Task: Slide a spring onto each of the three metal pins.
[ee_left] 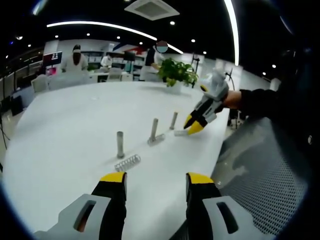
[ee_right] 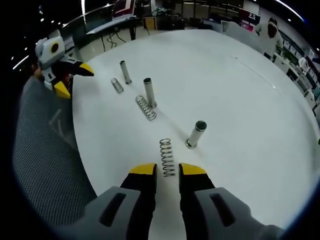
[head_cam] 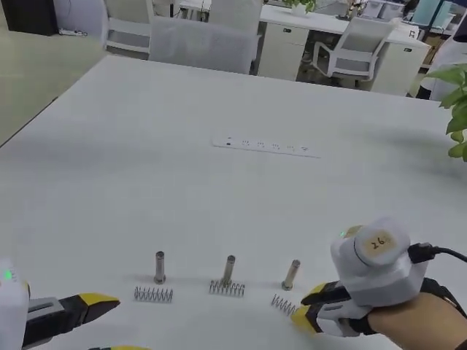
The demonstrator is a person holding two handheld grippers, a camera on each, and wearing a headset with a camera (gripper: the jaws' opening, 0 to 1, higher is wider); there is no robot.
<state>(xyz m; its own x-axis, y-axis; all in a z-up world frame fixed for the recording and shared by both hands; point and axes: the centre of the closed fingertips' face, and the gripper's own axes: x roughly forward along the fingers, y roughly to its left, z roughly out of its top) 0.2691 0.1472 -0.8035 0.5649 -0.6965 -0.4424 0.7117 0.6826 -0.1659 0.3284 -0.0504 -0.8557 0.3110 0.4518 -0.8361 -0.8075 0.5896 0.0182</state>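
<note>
White table (head_cam: pixel 219 197) runs wide and bare. Its left edge cuts diagonally past open floor, chairs (head_cam: pixel 357 47) sit beyond the far edge, and a power strip (head_cam: pixel 266 146) lies mid-table, well beyond the work.

Down at the near left, the left gripper (ee_left: pixel 156 179) hovers low by the near edge. Its jaws are spread wide with nothing between them, and there's lots of bare top ahead.

Moving along, the left pin (head_cam: pixel 160 267) stands upright and bare, with the left spring (head_cam: pixel 153 294) lying flat just in front of it, apart. The mid pin (head_cam: pixel 229 270) is upright and bare too, and the mid spring (head_cam: pixel 227 289) lies right up against its foot.

The right pin (head_cam: pixel 292 275) is also bare. The right spring (ee_right: pixel 166 156) lies loose on the table beside it, not touching. The right gripper (ee_right: pixel 167 171) is down at that spring with its jaws slightly parted and the spring's near end sitting in the gap. Whether the pads touch the coil, I can't tell.

In the right gripper view the near table edge curves close by on the left, with grey mesh (ee_right: pixel 45 165) beyond it. At the far right, plant (head_cam: pixel 458 109) leaves hang over the table's edge.
</note>
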